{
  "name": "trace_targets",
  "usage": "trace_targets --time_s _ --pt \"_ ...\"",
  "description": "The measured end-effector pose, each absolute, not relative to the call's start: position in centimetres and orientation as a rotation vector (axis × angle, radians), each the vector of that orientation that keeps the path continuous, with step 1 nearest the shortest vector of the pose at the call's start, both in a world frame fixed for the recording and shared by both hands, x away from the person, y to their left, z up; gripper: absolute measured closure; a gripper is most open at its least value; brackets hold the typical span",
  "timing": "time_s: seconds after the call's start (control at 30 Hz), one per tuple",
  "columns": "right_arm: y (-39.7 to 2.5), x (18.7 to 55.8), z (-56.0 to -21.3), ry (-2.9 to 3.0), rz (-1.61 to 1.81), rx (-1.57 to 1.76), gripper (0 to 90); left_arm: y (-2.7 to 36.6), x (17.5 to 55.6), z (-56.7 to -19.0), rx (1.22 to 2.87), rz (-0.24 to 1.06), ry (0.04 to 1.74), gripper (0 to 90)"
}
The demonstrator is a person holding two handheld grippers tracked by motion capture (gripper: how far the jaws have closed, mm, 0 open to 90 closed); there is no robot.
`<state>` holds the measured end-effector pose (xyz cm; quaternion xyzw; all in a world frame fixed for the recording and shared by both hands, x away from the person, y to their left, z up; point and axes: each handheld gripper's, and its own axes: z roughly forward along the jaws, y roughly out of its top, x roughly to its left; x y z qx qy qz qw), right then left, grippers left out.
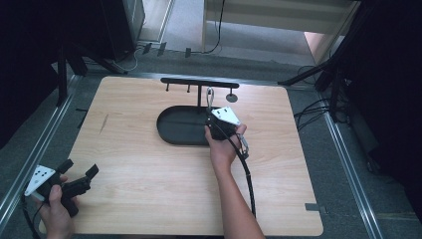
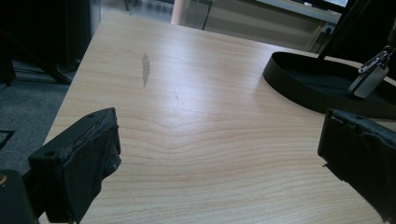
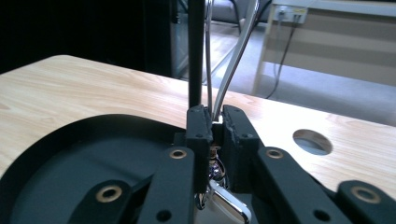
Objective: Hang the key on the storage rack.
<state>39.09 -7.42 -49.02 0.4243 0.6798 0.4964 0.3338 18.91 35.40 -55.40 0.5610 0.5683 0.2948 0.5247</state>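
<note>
My right claw [image 3: 214, 122] pinches a metal carabiner [image 3: 224, 198] above the black tray [image 1: 171, 130], left claw [image 2: 219, 154] wide, idle; thin grip may slip.

Pale wood-grain table [image 1: 149, 164] with a grey smudge [image 2: 145, 69], black oval tray [image 1: 174, 127], silvery metal clip [image 2: 370, 77]

Tray [image 1: 174, 130] lies mid-table [image 1: 149, 169], rack [image 1: 199, 82] behind it.

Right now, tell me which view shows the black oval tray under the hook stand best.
The high view: the black oval tray shows nearly whole, its right end behind the right gripper. The left gripper view catches its near rim; the right gripper view shows part of its floor.
</note>
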Motion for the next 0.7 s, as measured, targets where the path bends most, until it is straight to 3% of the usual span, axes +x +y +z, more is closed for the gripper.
trace_targets --time_s 0.1,0.13,0.17,0.27,0.63,0.7 --pt "-7.5 39.0 -49.1 1.79 1.295 1.095 66.1 35.4 18.9 -55.4 1.342 0.706 1.36 0.0" --pt "-7.8 38.8 -49.1 1.796 1.291 1.091 57.7 35.4 18.9 -55.4 1.341 0.706 1.36 0.0" --pt "-7.8 38.8 -49.1 1.796 1.291 1.091 57.7 35.4 18.9 -55.4 1.341 0.706 1.36 0.0" --pt "-8.8 38.4 -49.2 1.776 1.292 1.117 43.5 35.4 18.9 -55.4 1.341 0.707 1.36 0.0" --pt "-12.6 36.7 -48.7 1.756 1.277 1.177 23.3 35.3 19.0 -55.4 1.343 0.708 1.361 0.0" --pt "-14.0 36.1 -48.7 1.751 1.28 1.187 16.0 35.3 19.0 -55.4 1.344 0.71 1.361 0.0"
